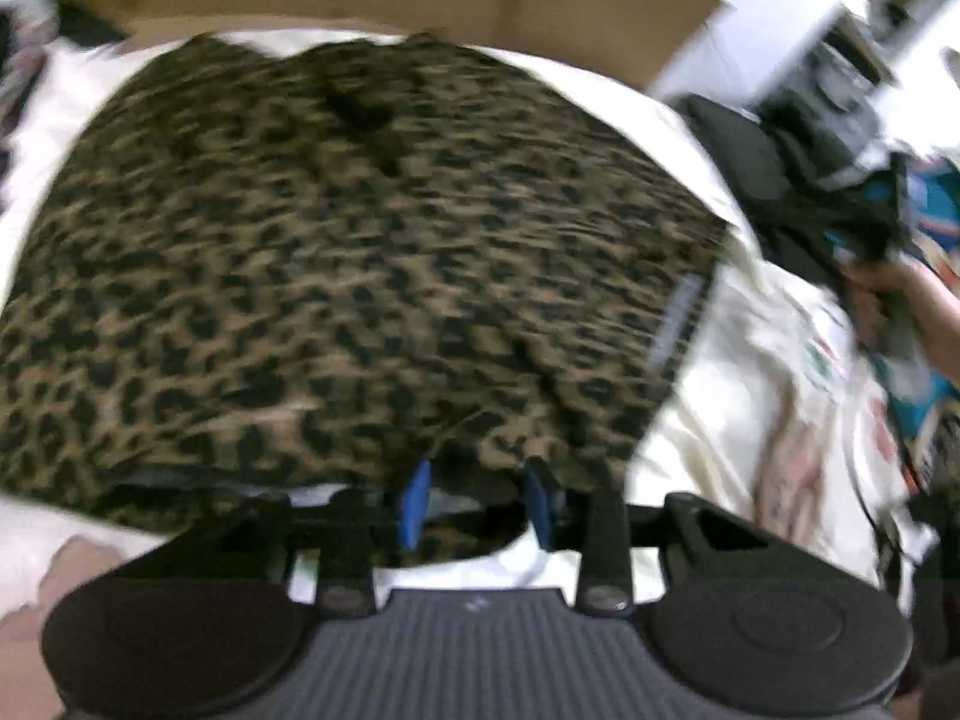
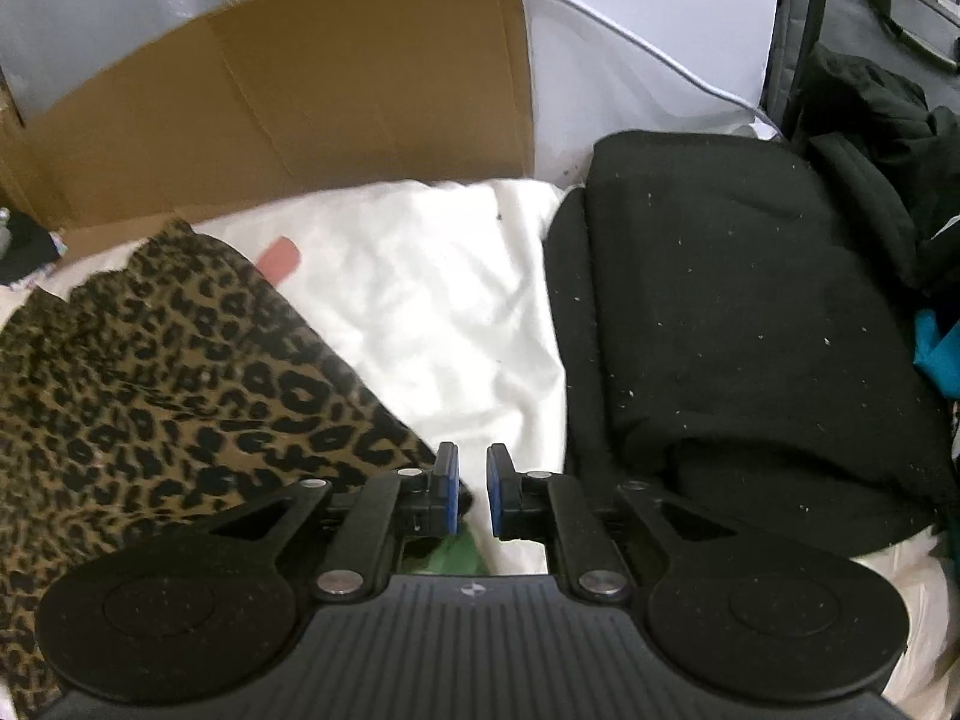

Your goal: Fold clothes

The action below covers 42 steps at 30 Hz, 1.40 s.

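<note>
Black garment (image 2: 744, 324) is lying folded at right, while the leopard garment (image 1: 336, 276) is awaiting folding, its hem sitting between the left gripper's (image 1: 480, 495) released jaws; right gripper (image 2: 473, 489) is hovering released, empty.

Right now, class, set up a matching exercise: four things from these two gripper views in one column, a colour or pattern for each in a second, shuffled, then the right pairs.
Things:
1. skirt
2. sheet
3. cardboard
4. folded garment

Colours:
A. white
B. black, flecked with lint
C. plain brown
D. leopard print

Pairs: 1-D, 2-A, 3-C, 4-B
</note>
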Each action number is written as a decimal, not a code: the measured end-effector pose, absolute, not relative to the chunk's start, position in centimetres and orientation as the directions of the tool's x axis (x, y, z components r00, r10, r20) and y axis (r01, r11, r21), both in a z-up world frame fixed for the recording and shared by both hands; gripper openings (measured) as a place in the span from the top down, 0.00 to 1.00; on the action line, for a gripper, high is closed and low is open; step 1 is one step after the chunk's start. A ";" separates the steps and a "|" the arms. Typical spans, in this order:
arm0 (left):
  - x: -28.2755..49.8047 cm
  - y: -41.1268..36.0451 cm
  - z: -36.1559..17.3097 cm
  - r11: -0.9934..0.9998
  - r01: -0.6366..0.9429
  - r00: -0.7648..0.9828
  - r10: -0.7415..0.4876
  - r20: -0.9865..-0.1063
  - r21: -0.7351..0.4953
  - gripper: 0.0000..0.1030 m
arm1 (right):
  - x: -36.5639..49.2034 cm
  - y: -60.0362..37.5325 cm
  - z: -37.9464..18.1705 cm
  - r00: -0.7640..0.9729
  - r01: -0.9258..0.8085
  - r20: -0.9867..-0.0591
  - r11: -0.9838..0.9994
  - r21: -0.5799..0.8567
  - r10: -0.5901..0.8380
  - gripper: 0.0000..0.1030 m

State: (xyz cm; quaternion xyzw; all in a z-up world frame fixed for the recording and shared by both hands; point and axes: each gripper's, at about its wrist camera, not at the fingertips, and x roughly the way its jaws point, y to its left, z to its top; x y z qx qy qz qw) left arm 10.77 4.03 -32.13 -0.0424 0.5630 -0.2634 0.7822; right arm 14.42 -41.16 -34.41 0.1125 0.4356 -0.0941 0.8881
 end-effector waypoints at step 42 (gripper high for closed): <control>13.0 12.8 -38.2 0.799 -0.007 0.415 -0.545 -0.729 -0.601 0.98 | 10.0 -27.1 -39.8 0.408 0.105 -0.786 0.831 0.546 0.465 0.62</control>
